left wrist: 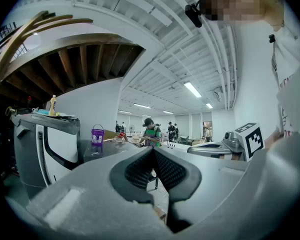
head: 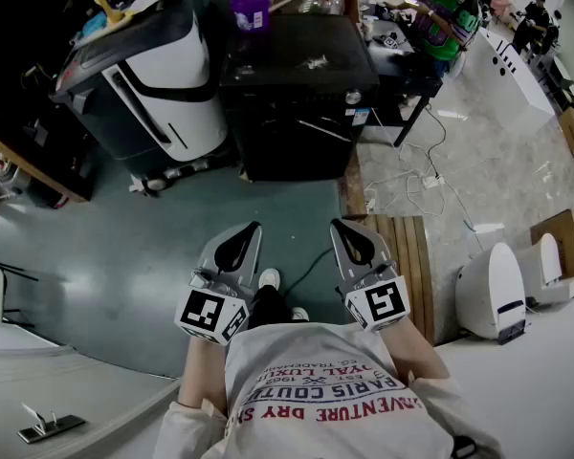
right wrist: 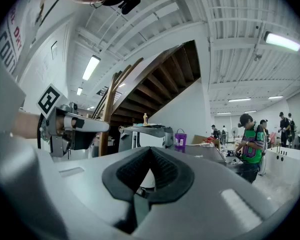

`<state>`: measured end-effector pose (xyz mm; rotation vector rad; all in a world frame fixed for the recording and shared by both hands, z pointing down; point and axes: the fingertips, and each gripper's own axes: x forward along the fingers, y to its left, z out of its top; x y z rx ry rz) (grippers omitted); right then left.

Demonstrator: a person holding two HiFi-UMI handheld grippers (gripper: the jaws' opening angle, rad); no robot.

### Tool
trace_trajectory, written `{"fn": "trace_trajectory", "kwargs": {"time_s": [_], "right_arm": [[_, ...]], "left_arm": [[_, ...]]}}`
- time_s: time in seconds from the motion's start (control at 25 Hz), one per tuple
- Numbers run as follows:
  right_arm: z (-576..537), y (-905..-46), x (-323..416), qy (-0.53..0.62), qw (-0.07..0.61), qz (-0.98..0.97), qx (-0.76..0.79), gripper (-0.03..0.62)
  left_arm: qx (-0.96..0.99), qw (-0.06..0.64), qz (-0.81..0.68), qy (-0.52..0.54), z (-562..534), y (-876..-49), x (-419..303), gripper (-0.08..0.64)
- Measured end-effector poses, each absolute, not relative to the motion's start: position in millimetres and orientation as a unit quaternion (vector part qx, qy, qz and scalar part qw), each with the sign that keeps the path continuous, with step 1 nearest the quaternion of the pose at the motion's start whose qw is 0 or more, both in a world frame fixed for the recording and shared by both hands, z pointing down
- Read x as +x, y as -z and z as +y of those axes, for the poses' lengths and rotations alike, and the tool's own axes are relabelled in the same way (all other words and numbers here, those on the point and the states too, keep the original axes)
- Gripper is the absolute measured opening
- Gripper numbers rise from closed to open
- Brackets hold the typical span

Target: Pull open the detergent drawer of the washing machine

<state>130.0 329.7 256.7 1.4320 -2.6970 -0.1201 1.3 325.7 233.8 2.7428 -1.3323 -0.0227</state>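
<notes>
While left hand-held gripper (head: 252, 228) and right hand-held gripper (head: 337, 226) sit shut, empty: shirt (head: 297, 357) reads "PARIS COUTU".

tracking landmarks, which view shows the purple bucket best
Head view: the purple bucket is largest there, standing on the black appliance. The left gripper view shows the bucket small, distant and side-on; so does the right gripper view.

In the head view, the hands on the left tongs (head: 250, 228) and right tongs (head: 337, 226) were hidden under their marker cubes (head: 212, 314). The front of the black machine (head: 297, 142) was too dark to tell its parts, and the far people (head: 445, 12) were too small.
</notes>
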Motion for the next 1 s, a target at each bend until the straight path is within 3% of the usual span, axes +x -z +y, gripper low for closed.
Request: {"fn": "trace_trajectory", "kwargs": {"time_s": [0.6, 0.64, 0.68, 0.72, 1.0], "right_arm": [[328, -257, 139, 0.038, 0.034, -0.876, 0.48, 0.002], [327, -257, 140, 0.037, 0.034, -0.875, 0.482, 0.002], [325, -259, 142, 0.035, 0.035, -0.874, 0.483, 0.002], [323, -260, 143, 0.033, 0.035, -0.873, 0.485, 0.002], [292, -272, 143, 0.016, 0.042, -0.867, 0.497, 0.001]], "left_arm": [[0.9, 0.056, -0.431, 0.016, 324, -238, 12, 0.005], [0.9, 0.065, -0.431, 0.031, 323, -235, 13, 0.045], [0.899, 0.075, -0.428, 0.045, 320, -233, 14, 0.216], [0.899, 0.085, -0.426, 0.055, 317, -233, 14, 0.324], [0.898, 0.104, -0.427, 0.037, 281, -262, 0, 0.328]]}}
